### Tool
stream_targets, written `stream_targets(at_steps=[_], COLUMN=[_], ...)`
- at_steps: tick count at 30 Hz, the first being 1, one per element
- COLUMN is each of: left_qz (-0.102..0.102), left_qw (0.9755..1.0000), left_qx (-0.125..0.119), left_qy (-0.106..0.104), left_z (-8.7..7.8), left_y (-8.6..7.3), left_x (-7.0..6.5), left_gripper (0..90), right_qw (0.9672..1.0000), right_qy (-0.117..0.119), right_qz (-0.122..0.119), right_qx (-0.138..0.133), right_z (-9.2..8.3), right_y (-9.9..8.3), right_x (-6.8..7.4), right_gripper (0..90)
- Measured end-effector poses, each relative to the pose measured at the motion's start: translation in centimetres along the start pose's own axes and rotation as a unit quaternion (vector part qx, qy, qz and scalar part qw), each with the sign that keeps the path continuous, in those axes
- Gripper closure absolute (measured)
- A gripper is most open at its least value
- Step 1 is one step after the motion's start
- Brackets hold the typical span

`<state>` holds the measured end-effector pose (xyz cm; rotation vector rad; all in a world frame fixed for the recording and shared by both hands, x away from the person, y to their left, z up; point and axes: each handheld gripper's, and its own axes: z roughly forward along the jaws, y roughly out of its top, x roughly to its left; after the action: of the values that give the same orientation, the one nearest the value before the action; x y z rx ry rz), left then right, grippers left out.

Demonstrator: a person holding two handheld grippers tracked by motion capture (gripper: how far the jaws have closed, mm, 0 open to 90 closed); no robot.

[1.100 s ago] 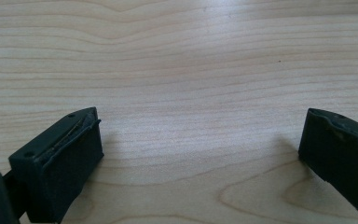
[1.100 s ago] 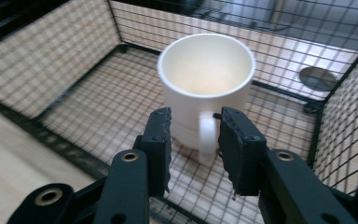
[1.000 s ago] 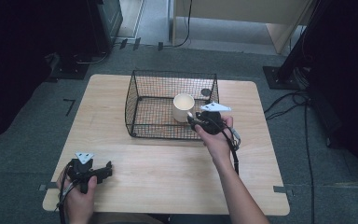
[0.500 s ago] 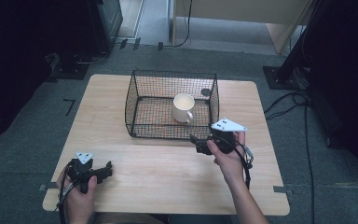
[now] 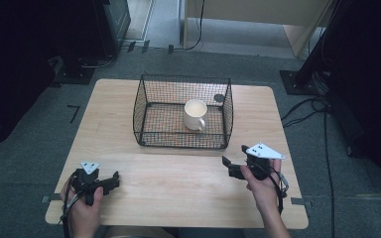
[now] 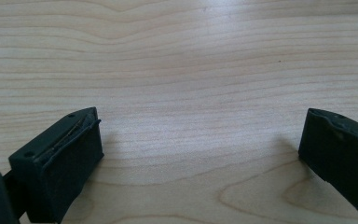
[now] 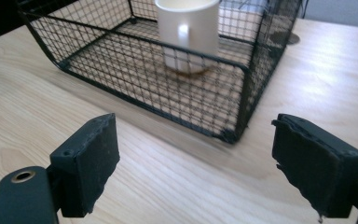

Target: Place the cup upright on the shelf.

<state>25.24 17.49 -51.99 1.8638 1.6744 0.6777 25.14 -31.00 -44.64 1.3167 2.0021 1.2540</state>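
Observation:
A white mug [image 5: 195, 114] [image 7: 189, 35] stands upright inside a black wire basket [image 5: 144, 106] [image 7: 121, 70] at the middle of the wooden table [image 5: 178, 183]. My right gripper [image 5: 234, 162] [image 7: 196, 163] is open just in front of the basket's near right corner, low over the table, nothing between its jaws. My left gripper [image 5: 114, 179] [image 6: 200, 154] rests open near the table's front left corner, its jaws wide apart over bare wood.
A small dark round spot [image 5: 219, 98] lies on the table behind the basket's right side. Cables [image 5: 302, 106] run over the grey floor at the right. Dark equipment stands beyond the table's far left.
My right gripper has drawn back from the mug in the basket towards the table's near right, empty and open. The mug stays in the basket. The left gripper has not moved.

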Motion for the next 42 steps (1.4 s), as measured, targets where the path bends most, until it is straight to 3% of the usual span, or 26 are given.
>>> stream_targets(at_steps=[21, 32, 38, 42], left_qz=[0.000, 0.000, 0.000, 0.000], left_qw=[1.0000, 1.0000, 1.0000, 1.0000], left_qx=[0.000, 0.000, 0.000, 0.000], left_qy=[0.000, 0.000, 0.000, 0.000], left_z=[0.0, 0.0, 0.0, 0.0], left_y=[0.0, 0.0, 0.0, 0.0], left_x=[0.0, 0.0, 0.0, 0.0], left_gripper=[0.0, 0.0, 0.0, 0.0], right_qw=[0.9976, 0.9908, 0.9859, 0.9848], right_qy=[-0.047, -0.091, -0.121, -0.134], right_qz=[0.038, 0.086, 0.089, 0.064], right_qx=[0.032, 0.051, 0.075, 0.090], right_z=[-2.3, -4.3, -5.2, -5.1], right_y=[-6.7, -10.5, -11.0, -11.1], right_x=[-5.0, -7.6, -8.3, -8.2], right_gripper=[16.7, 17.4, 16.1, 15.0])
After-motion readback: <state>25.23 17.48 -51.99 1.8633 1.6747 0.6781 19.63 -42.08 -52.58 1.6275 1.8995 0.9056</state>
